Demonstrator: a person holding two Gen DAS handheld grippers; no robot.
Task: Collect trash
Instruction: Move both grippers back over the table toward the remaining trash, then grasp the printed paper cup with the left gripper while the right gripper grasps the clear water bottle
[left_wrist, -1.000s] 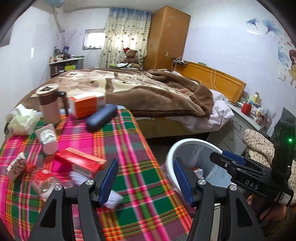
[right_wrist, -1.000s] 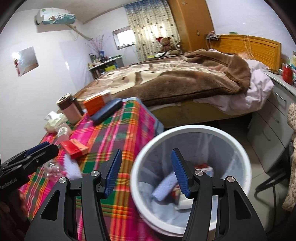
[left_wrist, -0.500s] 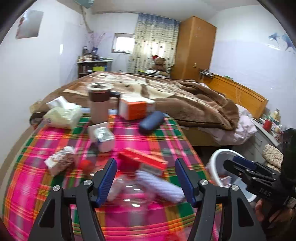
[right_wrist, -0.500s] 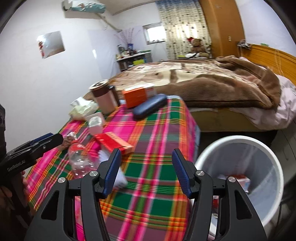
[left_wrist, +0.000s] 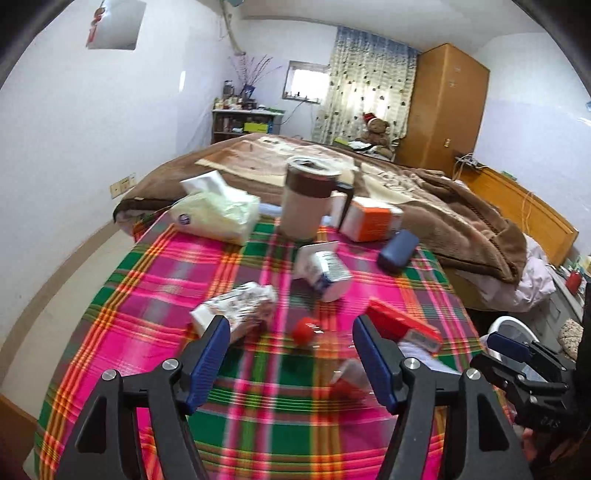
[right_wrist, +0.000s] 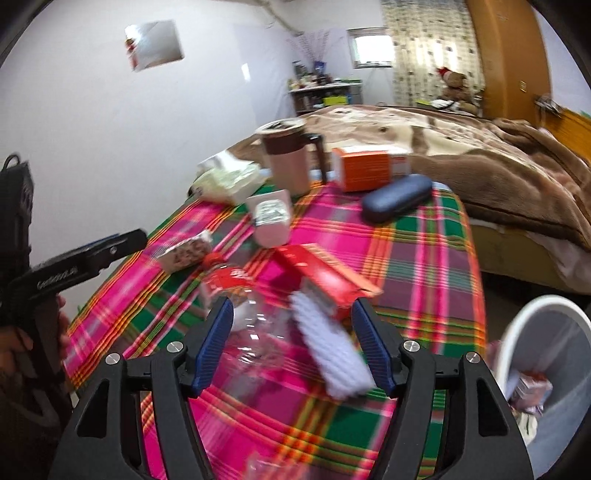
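Trash lies on a plaid-covered table (left_wrist: 184, 280): a crumpled snack wrapper (left_wrist: 236, 306), a clear plastic bottle with a red cap (right_wrist: 243, 317), a red box (right_wrist: 325, 280), a white ribbed wrapper (right_wrist: 328, 350) and a small white cup (left_wrist: 325, 269). My left gripper (left_wrist: 291, 358) is open and empty above the table's near part, with the wrapper by its left finger. My right gripper (right_wrist: 291, 350) is open and empty, hovering over the bottle and the white wrapper. A white bin (right_wrist: 546, 369) with trash inside stands right of the table.
At the table's far end stand a tissue pack (left_wrist: 218, 214), a brown mug (left_wrist: 306, 199), an orange box (left_wrist: 373, 221) and a blue glasses case (left_wrist: 399, 251). A bed with a brown blanket (left_wrist: 461, 206) lies behind. The wall is on the left.
Both grippers have swung left from over the bin to over the table. The left one now faces the wrapper and bottle cap; the right one now hovers over the bottle. Both stayed open.
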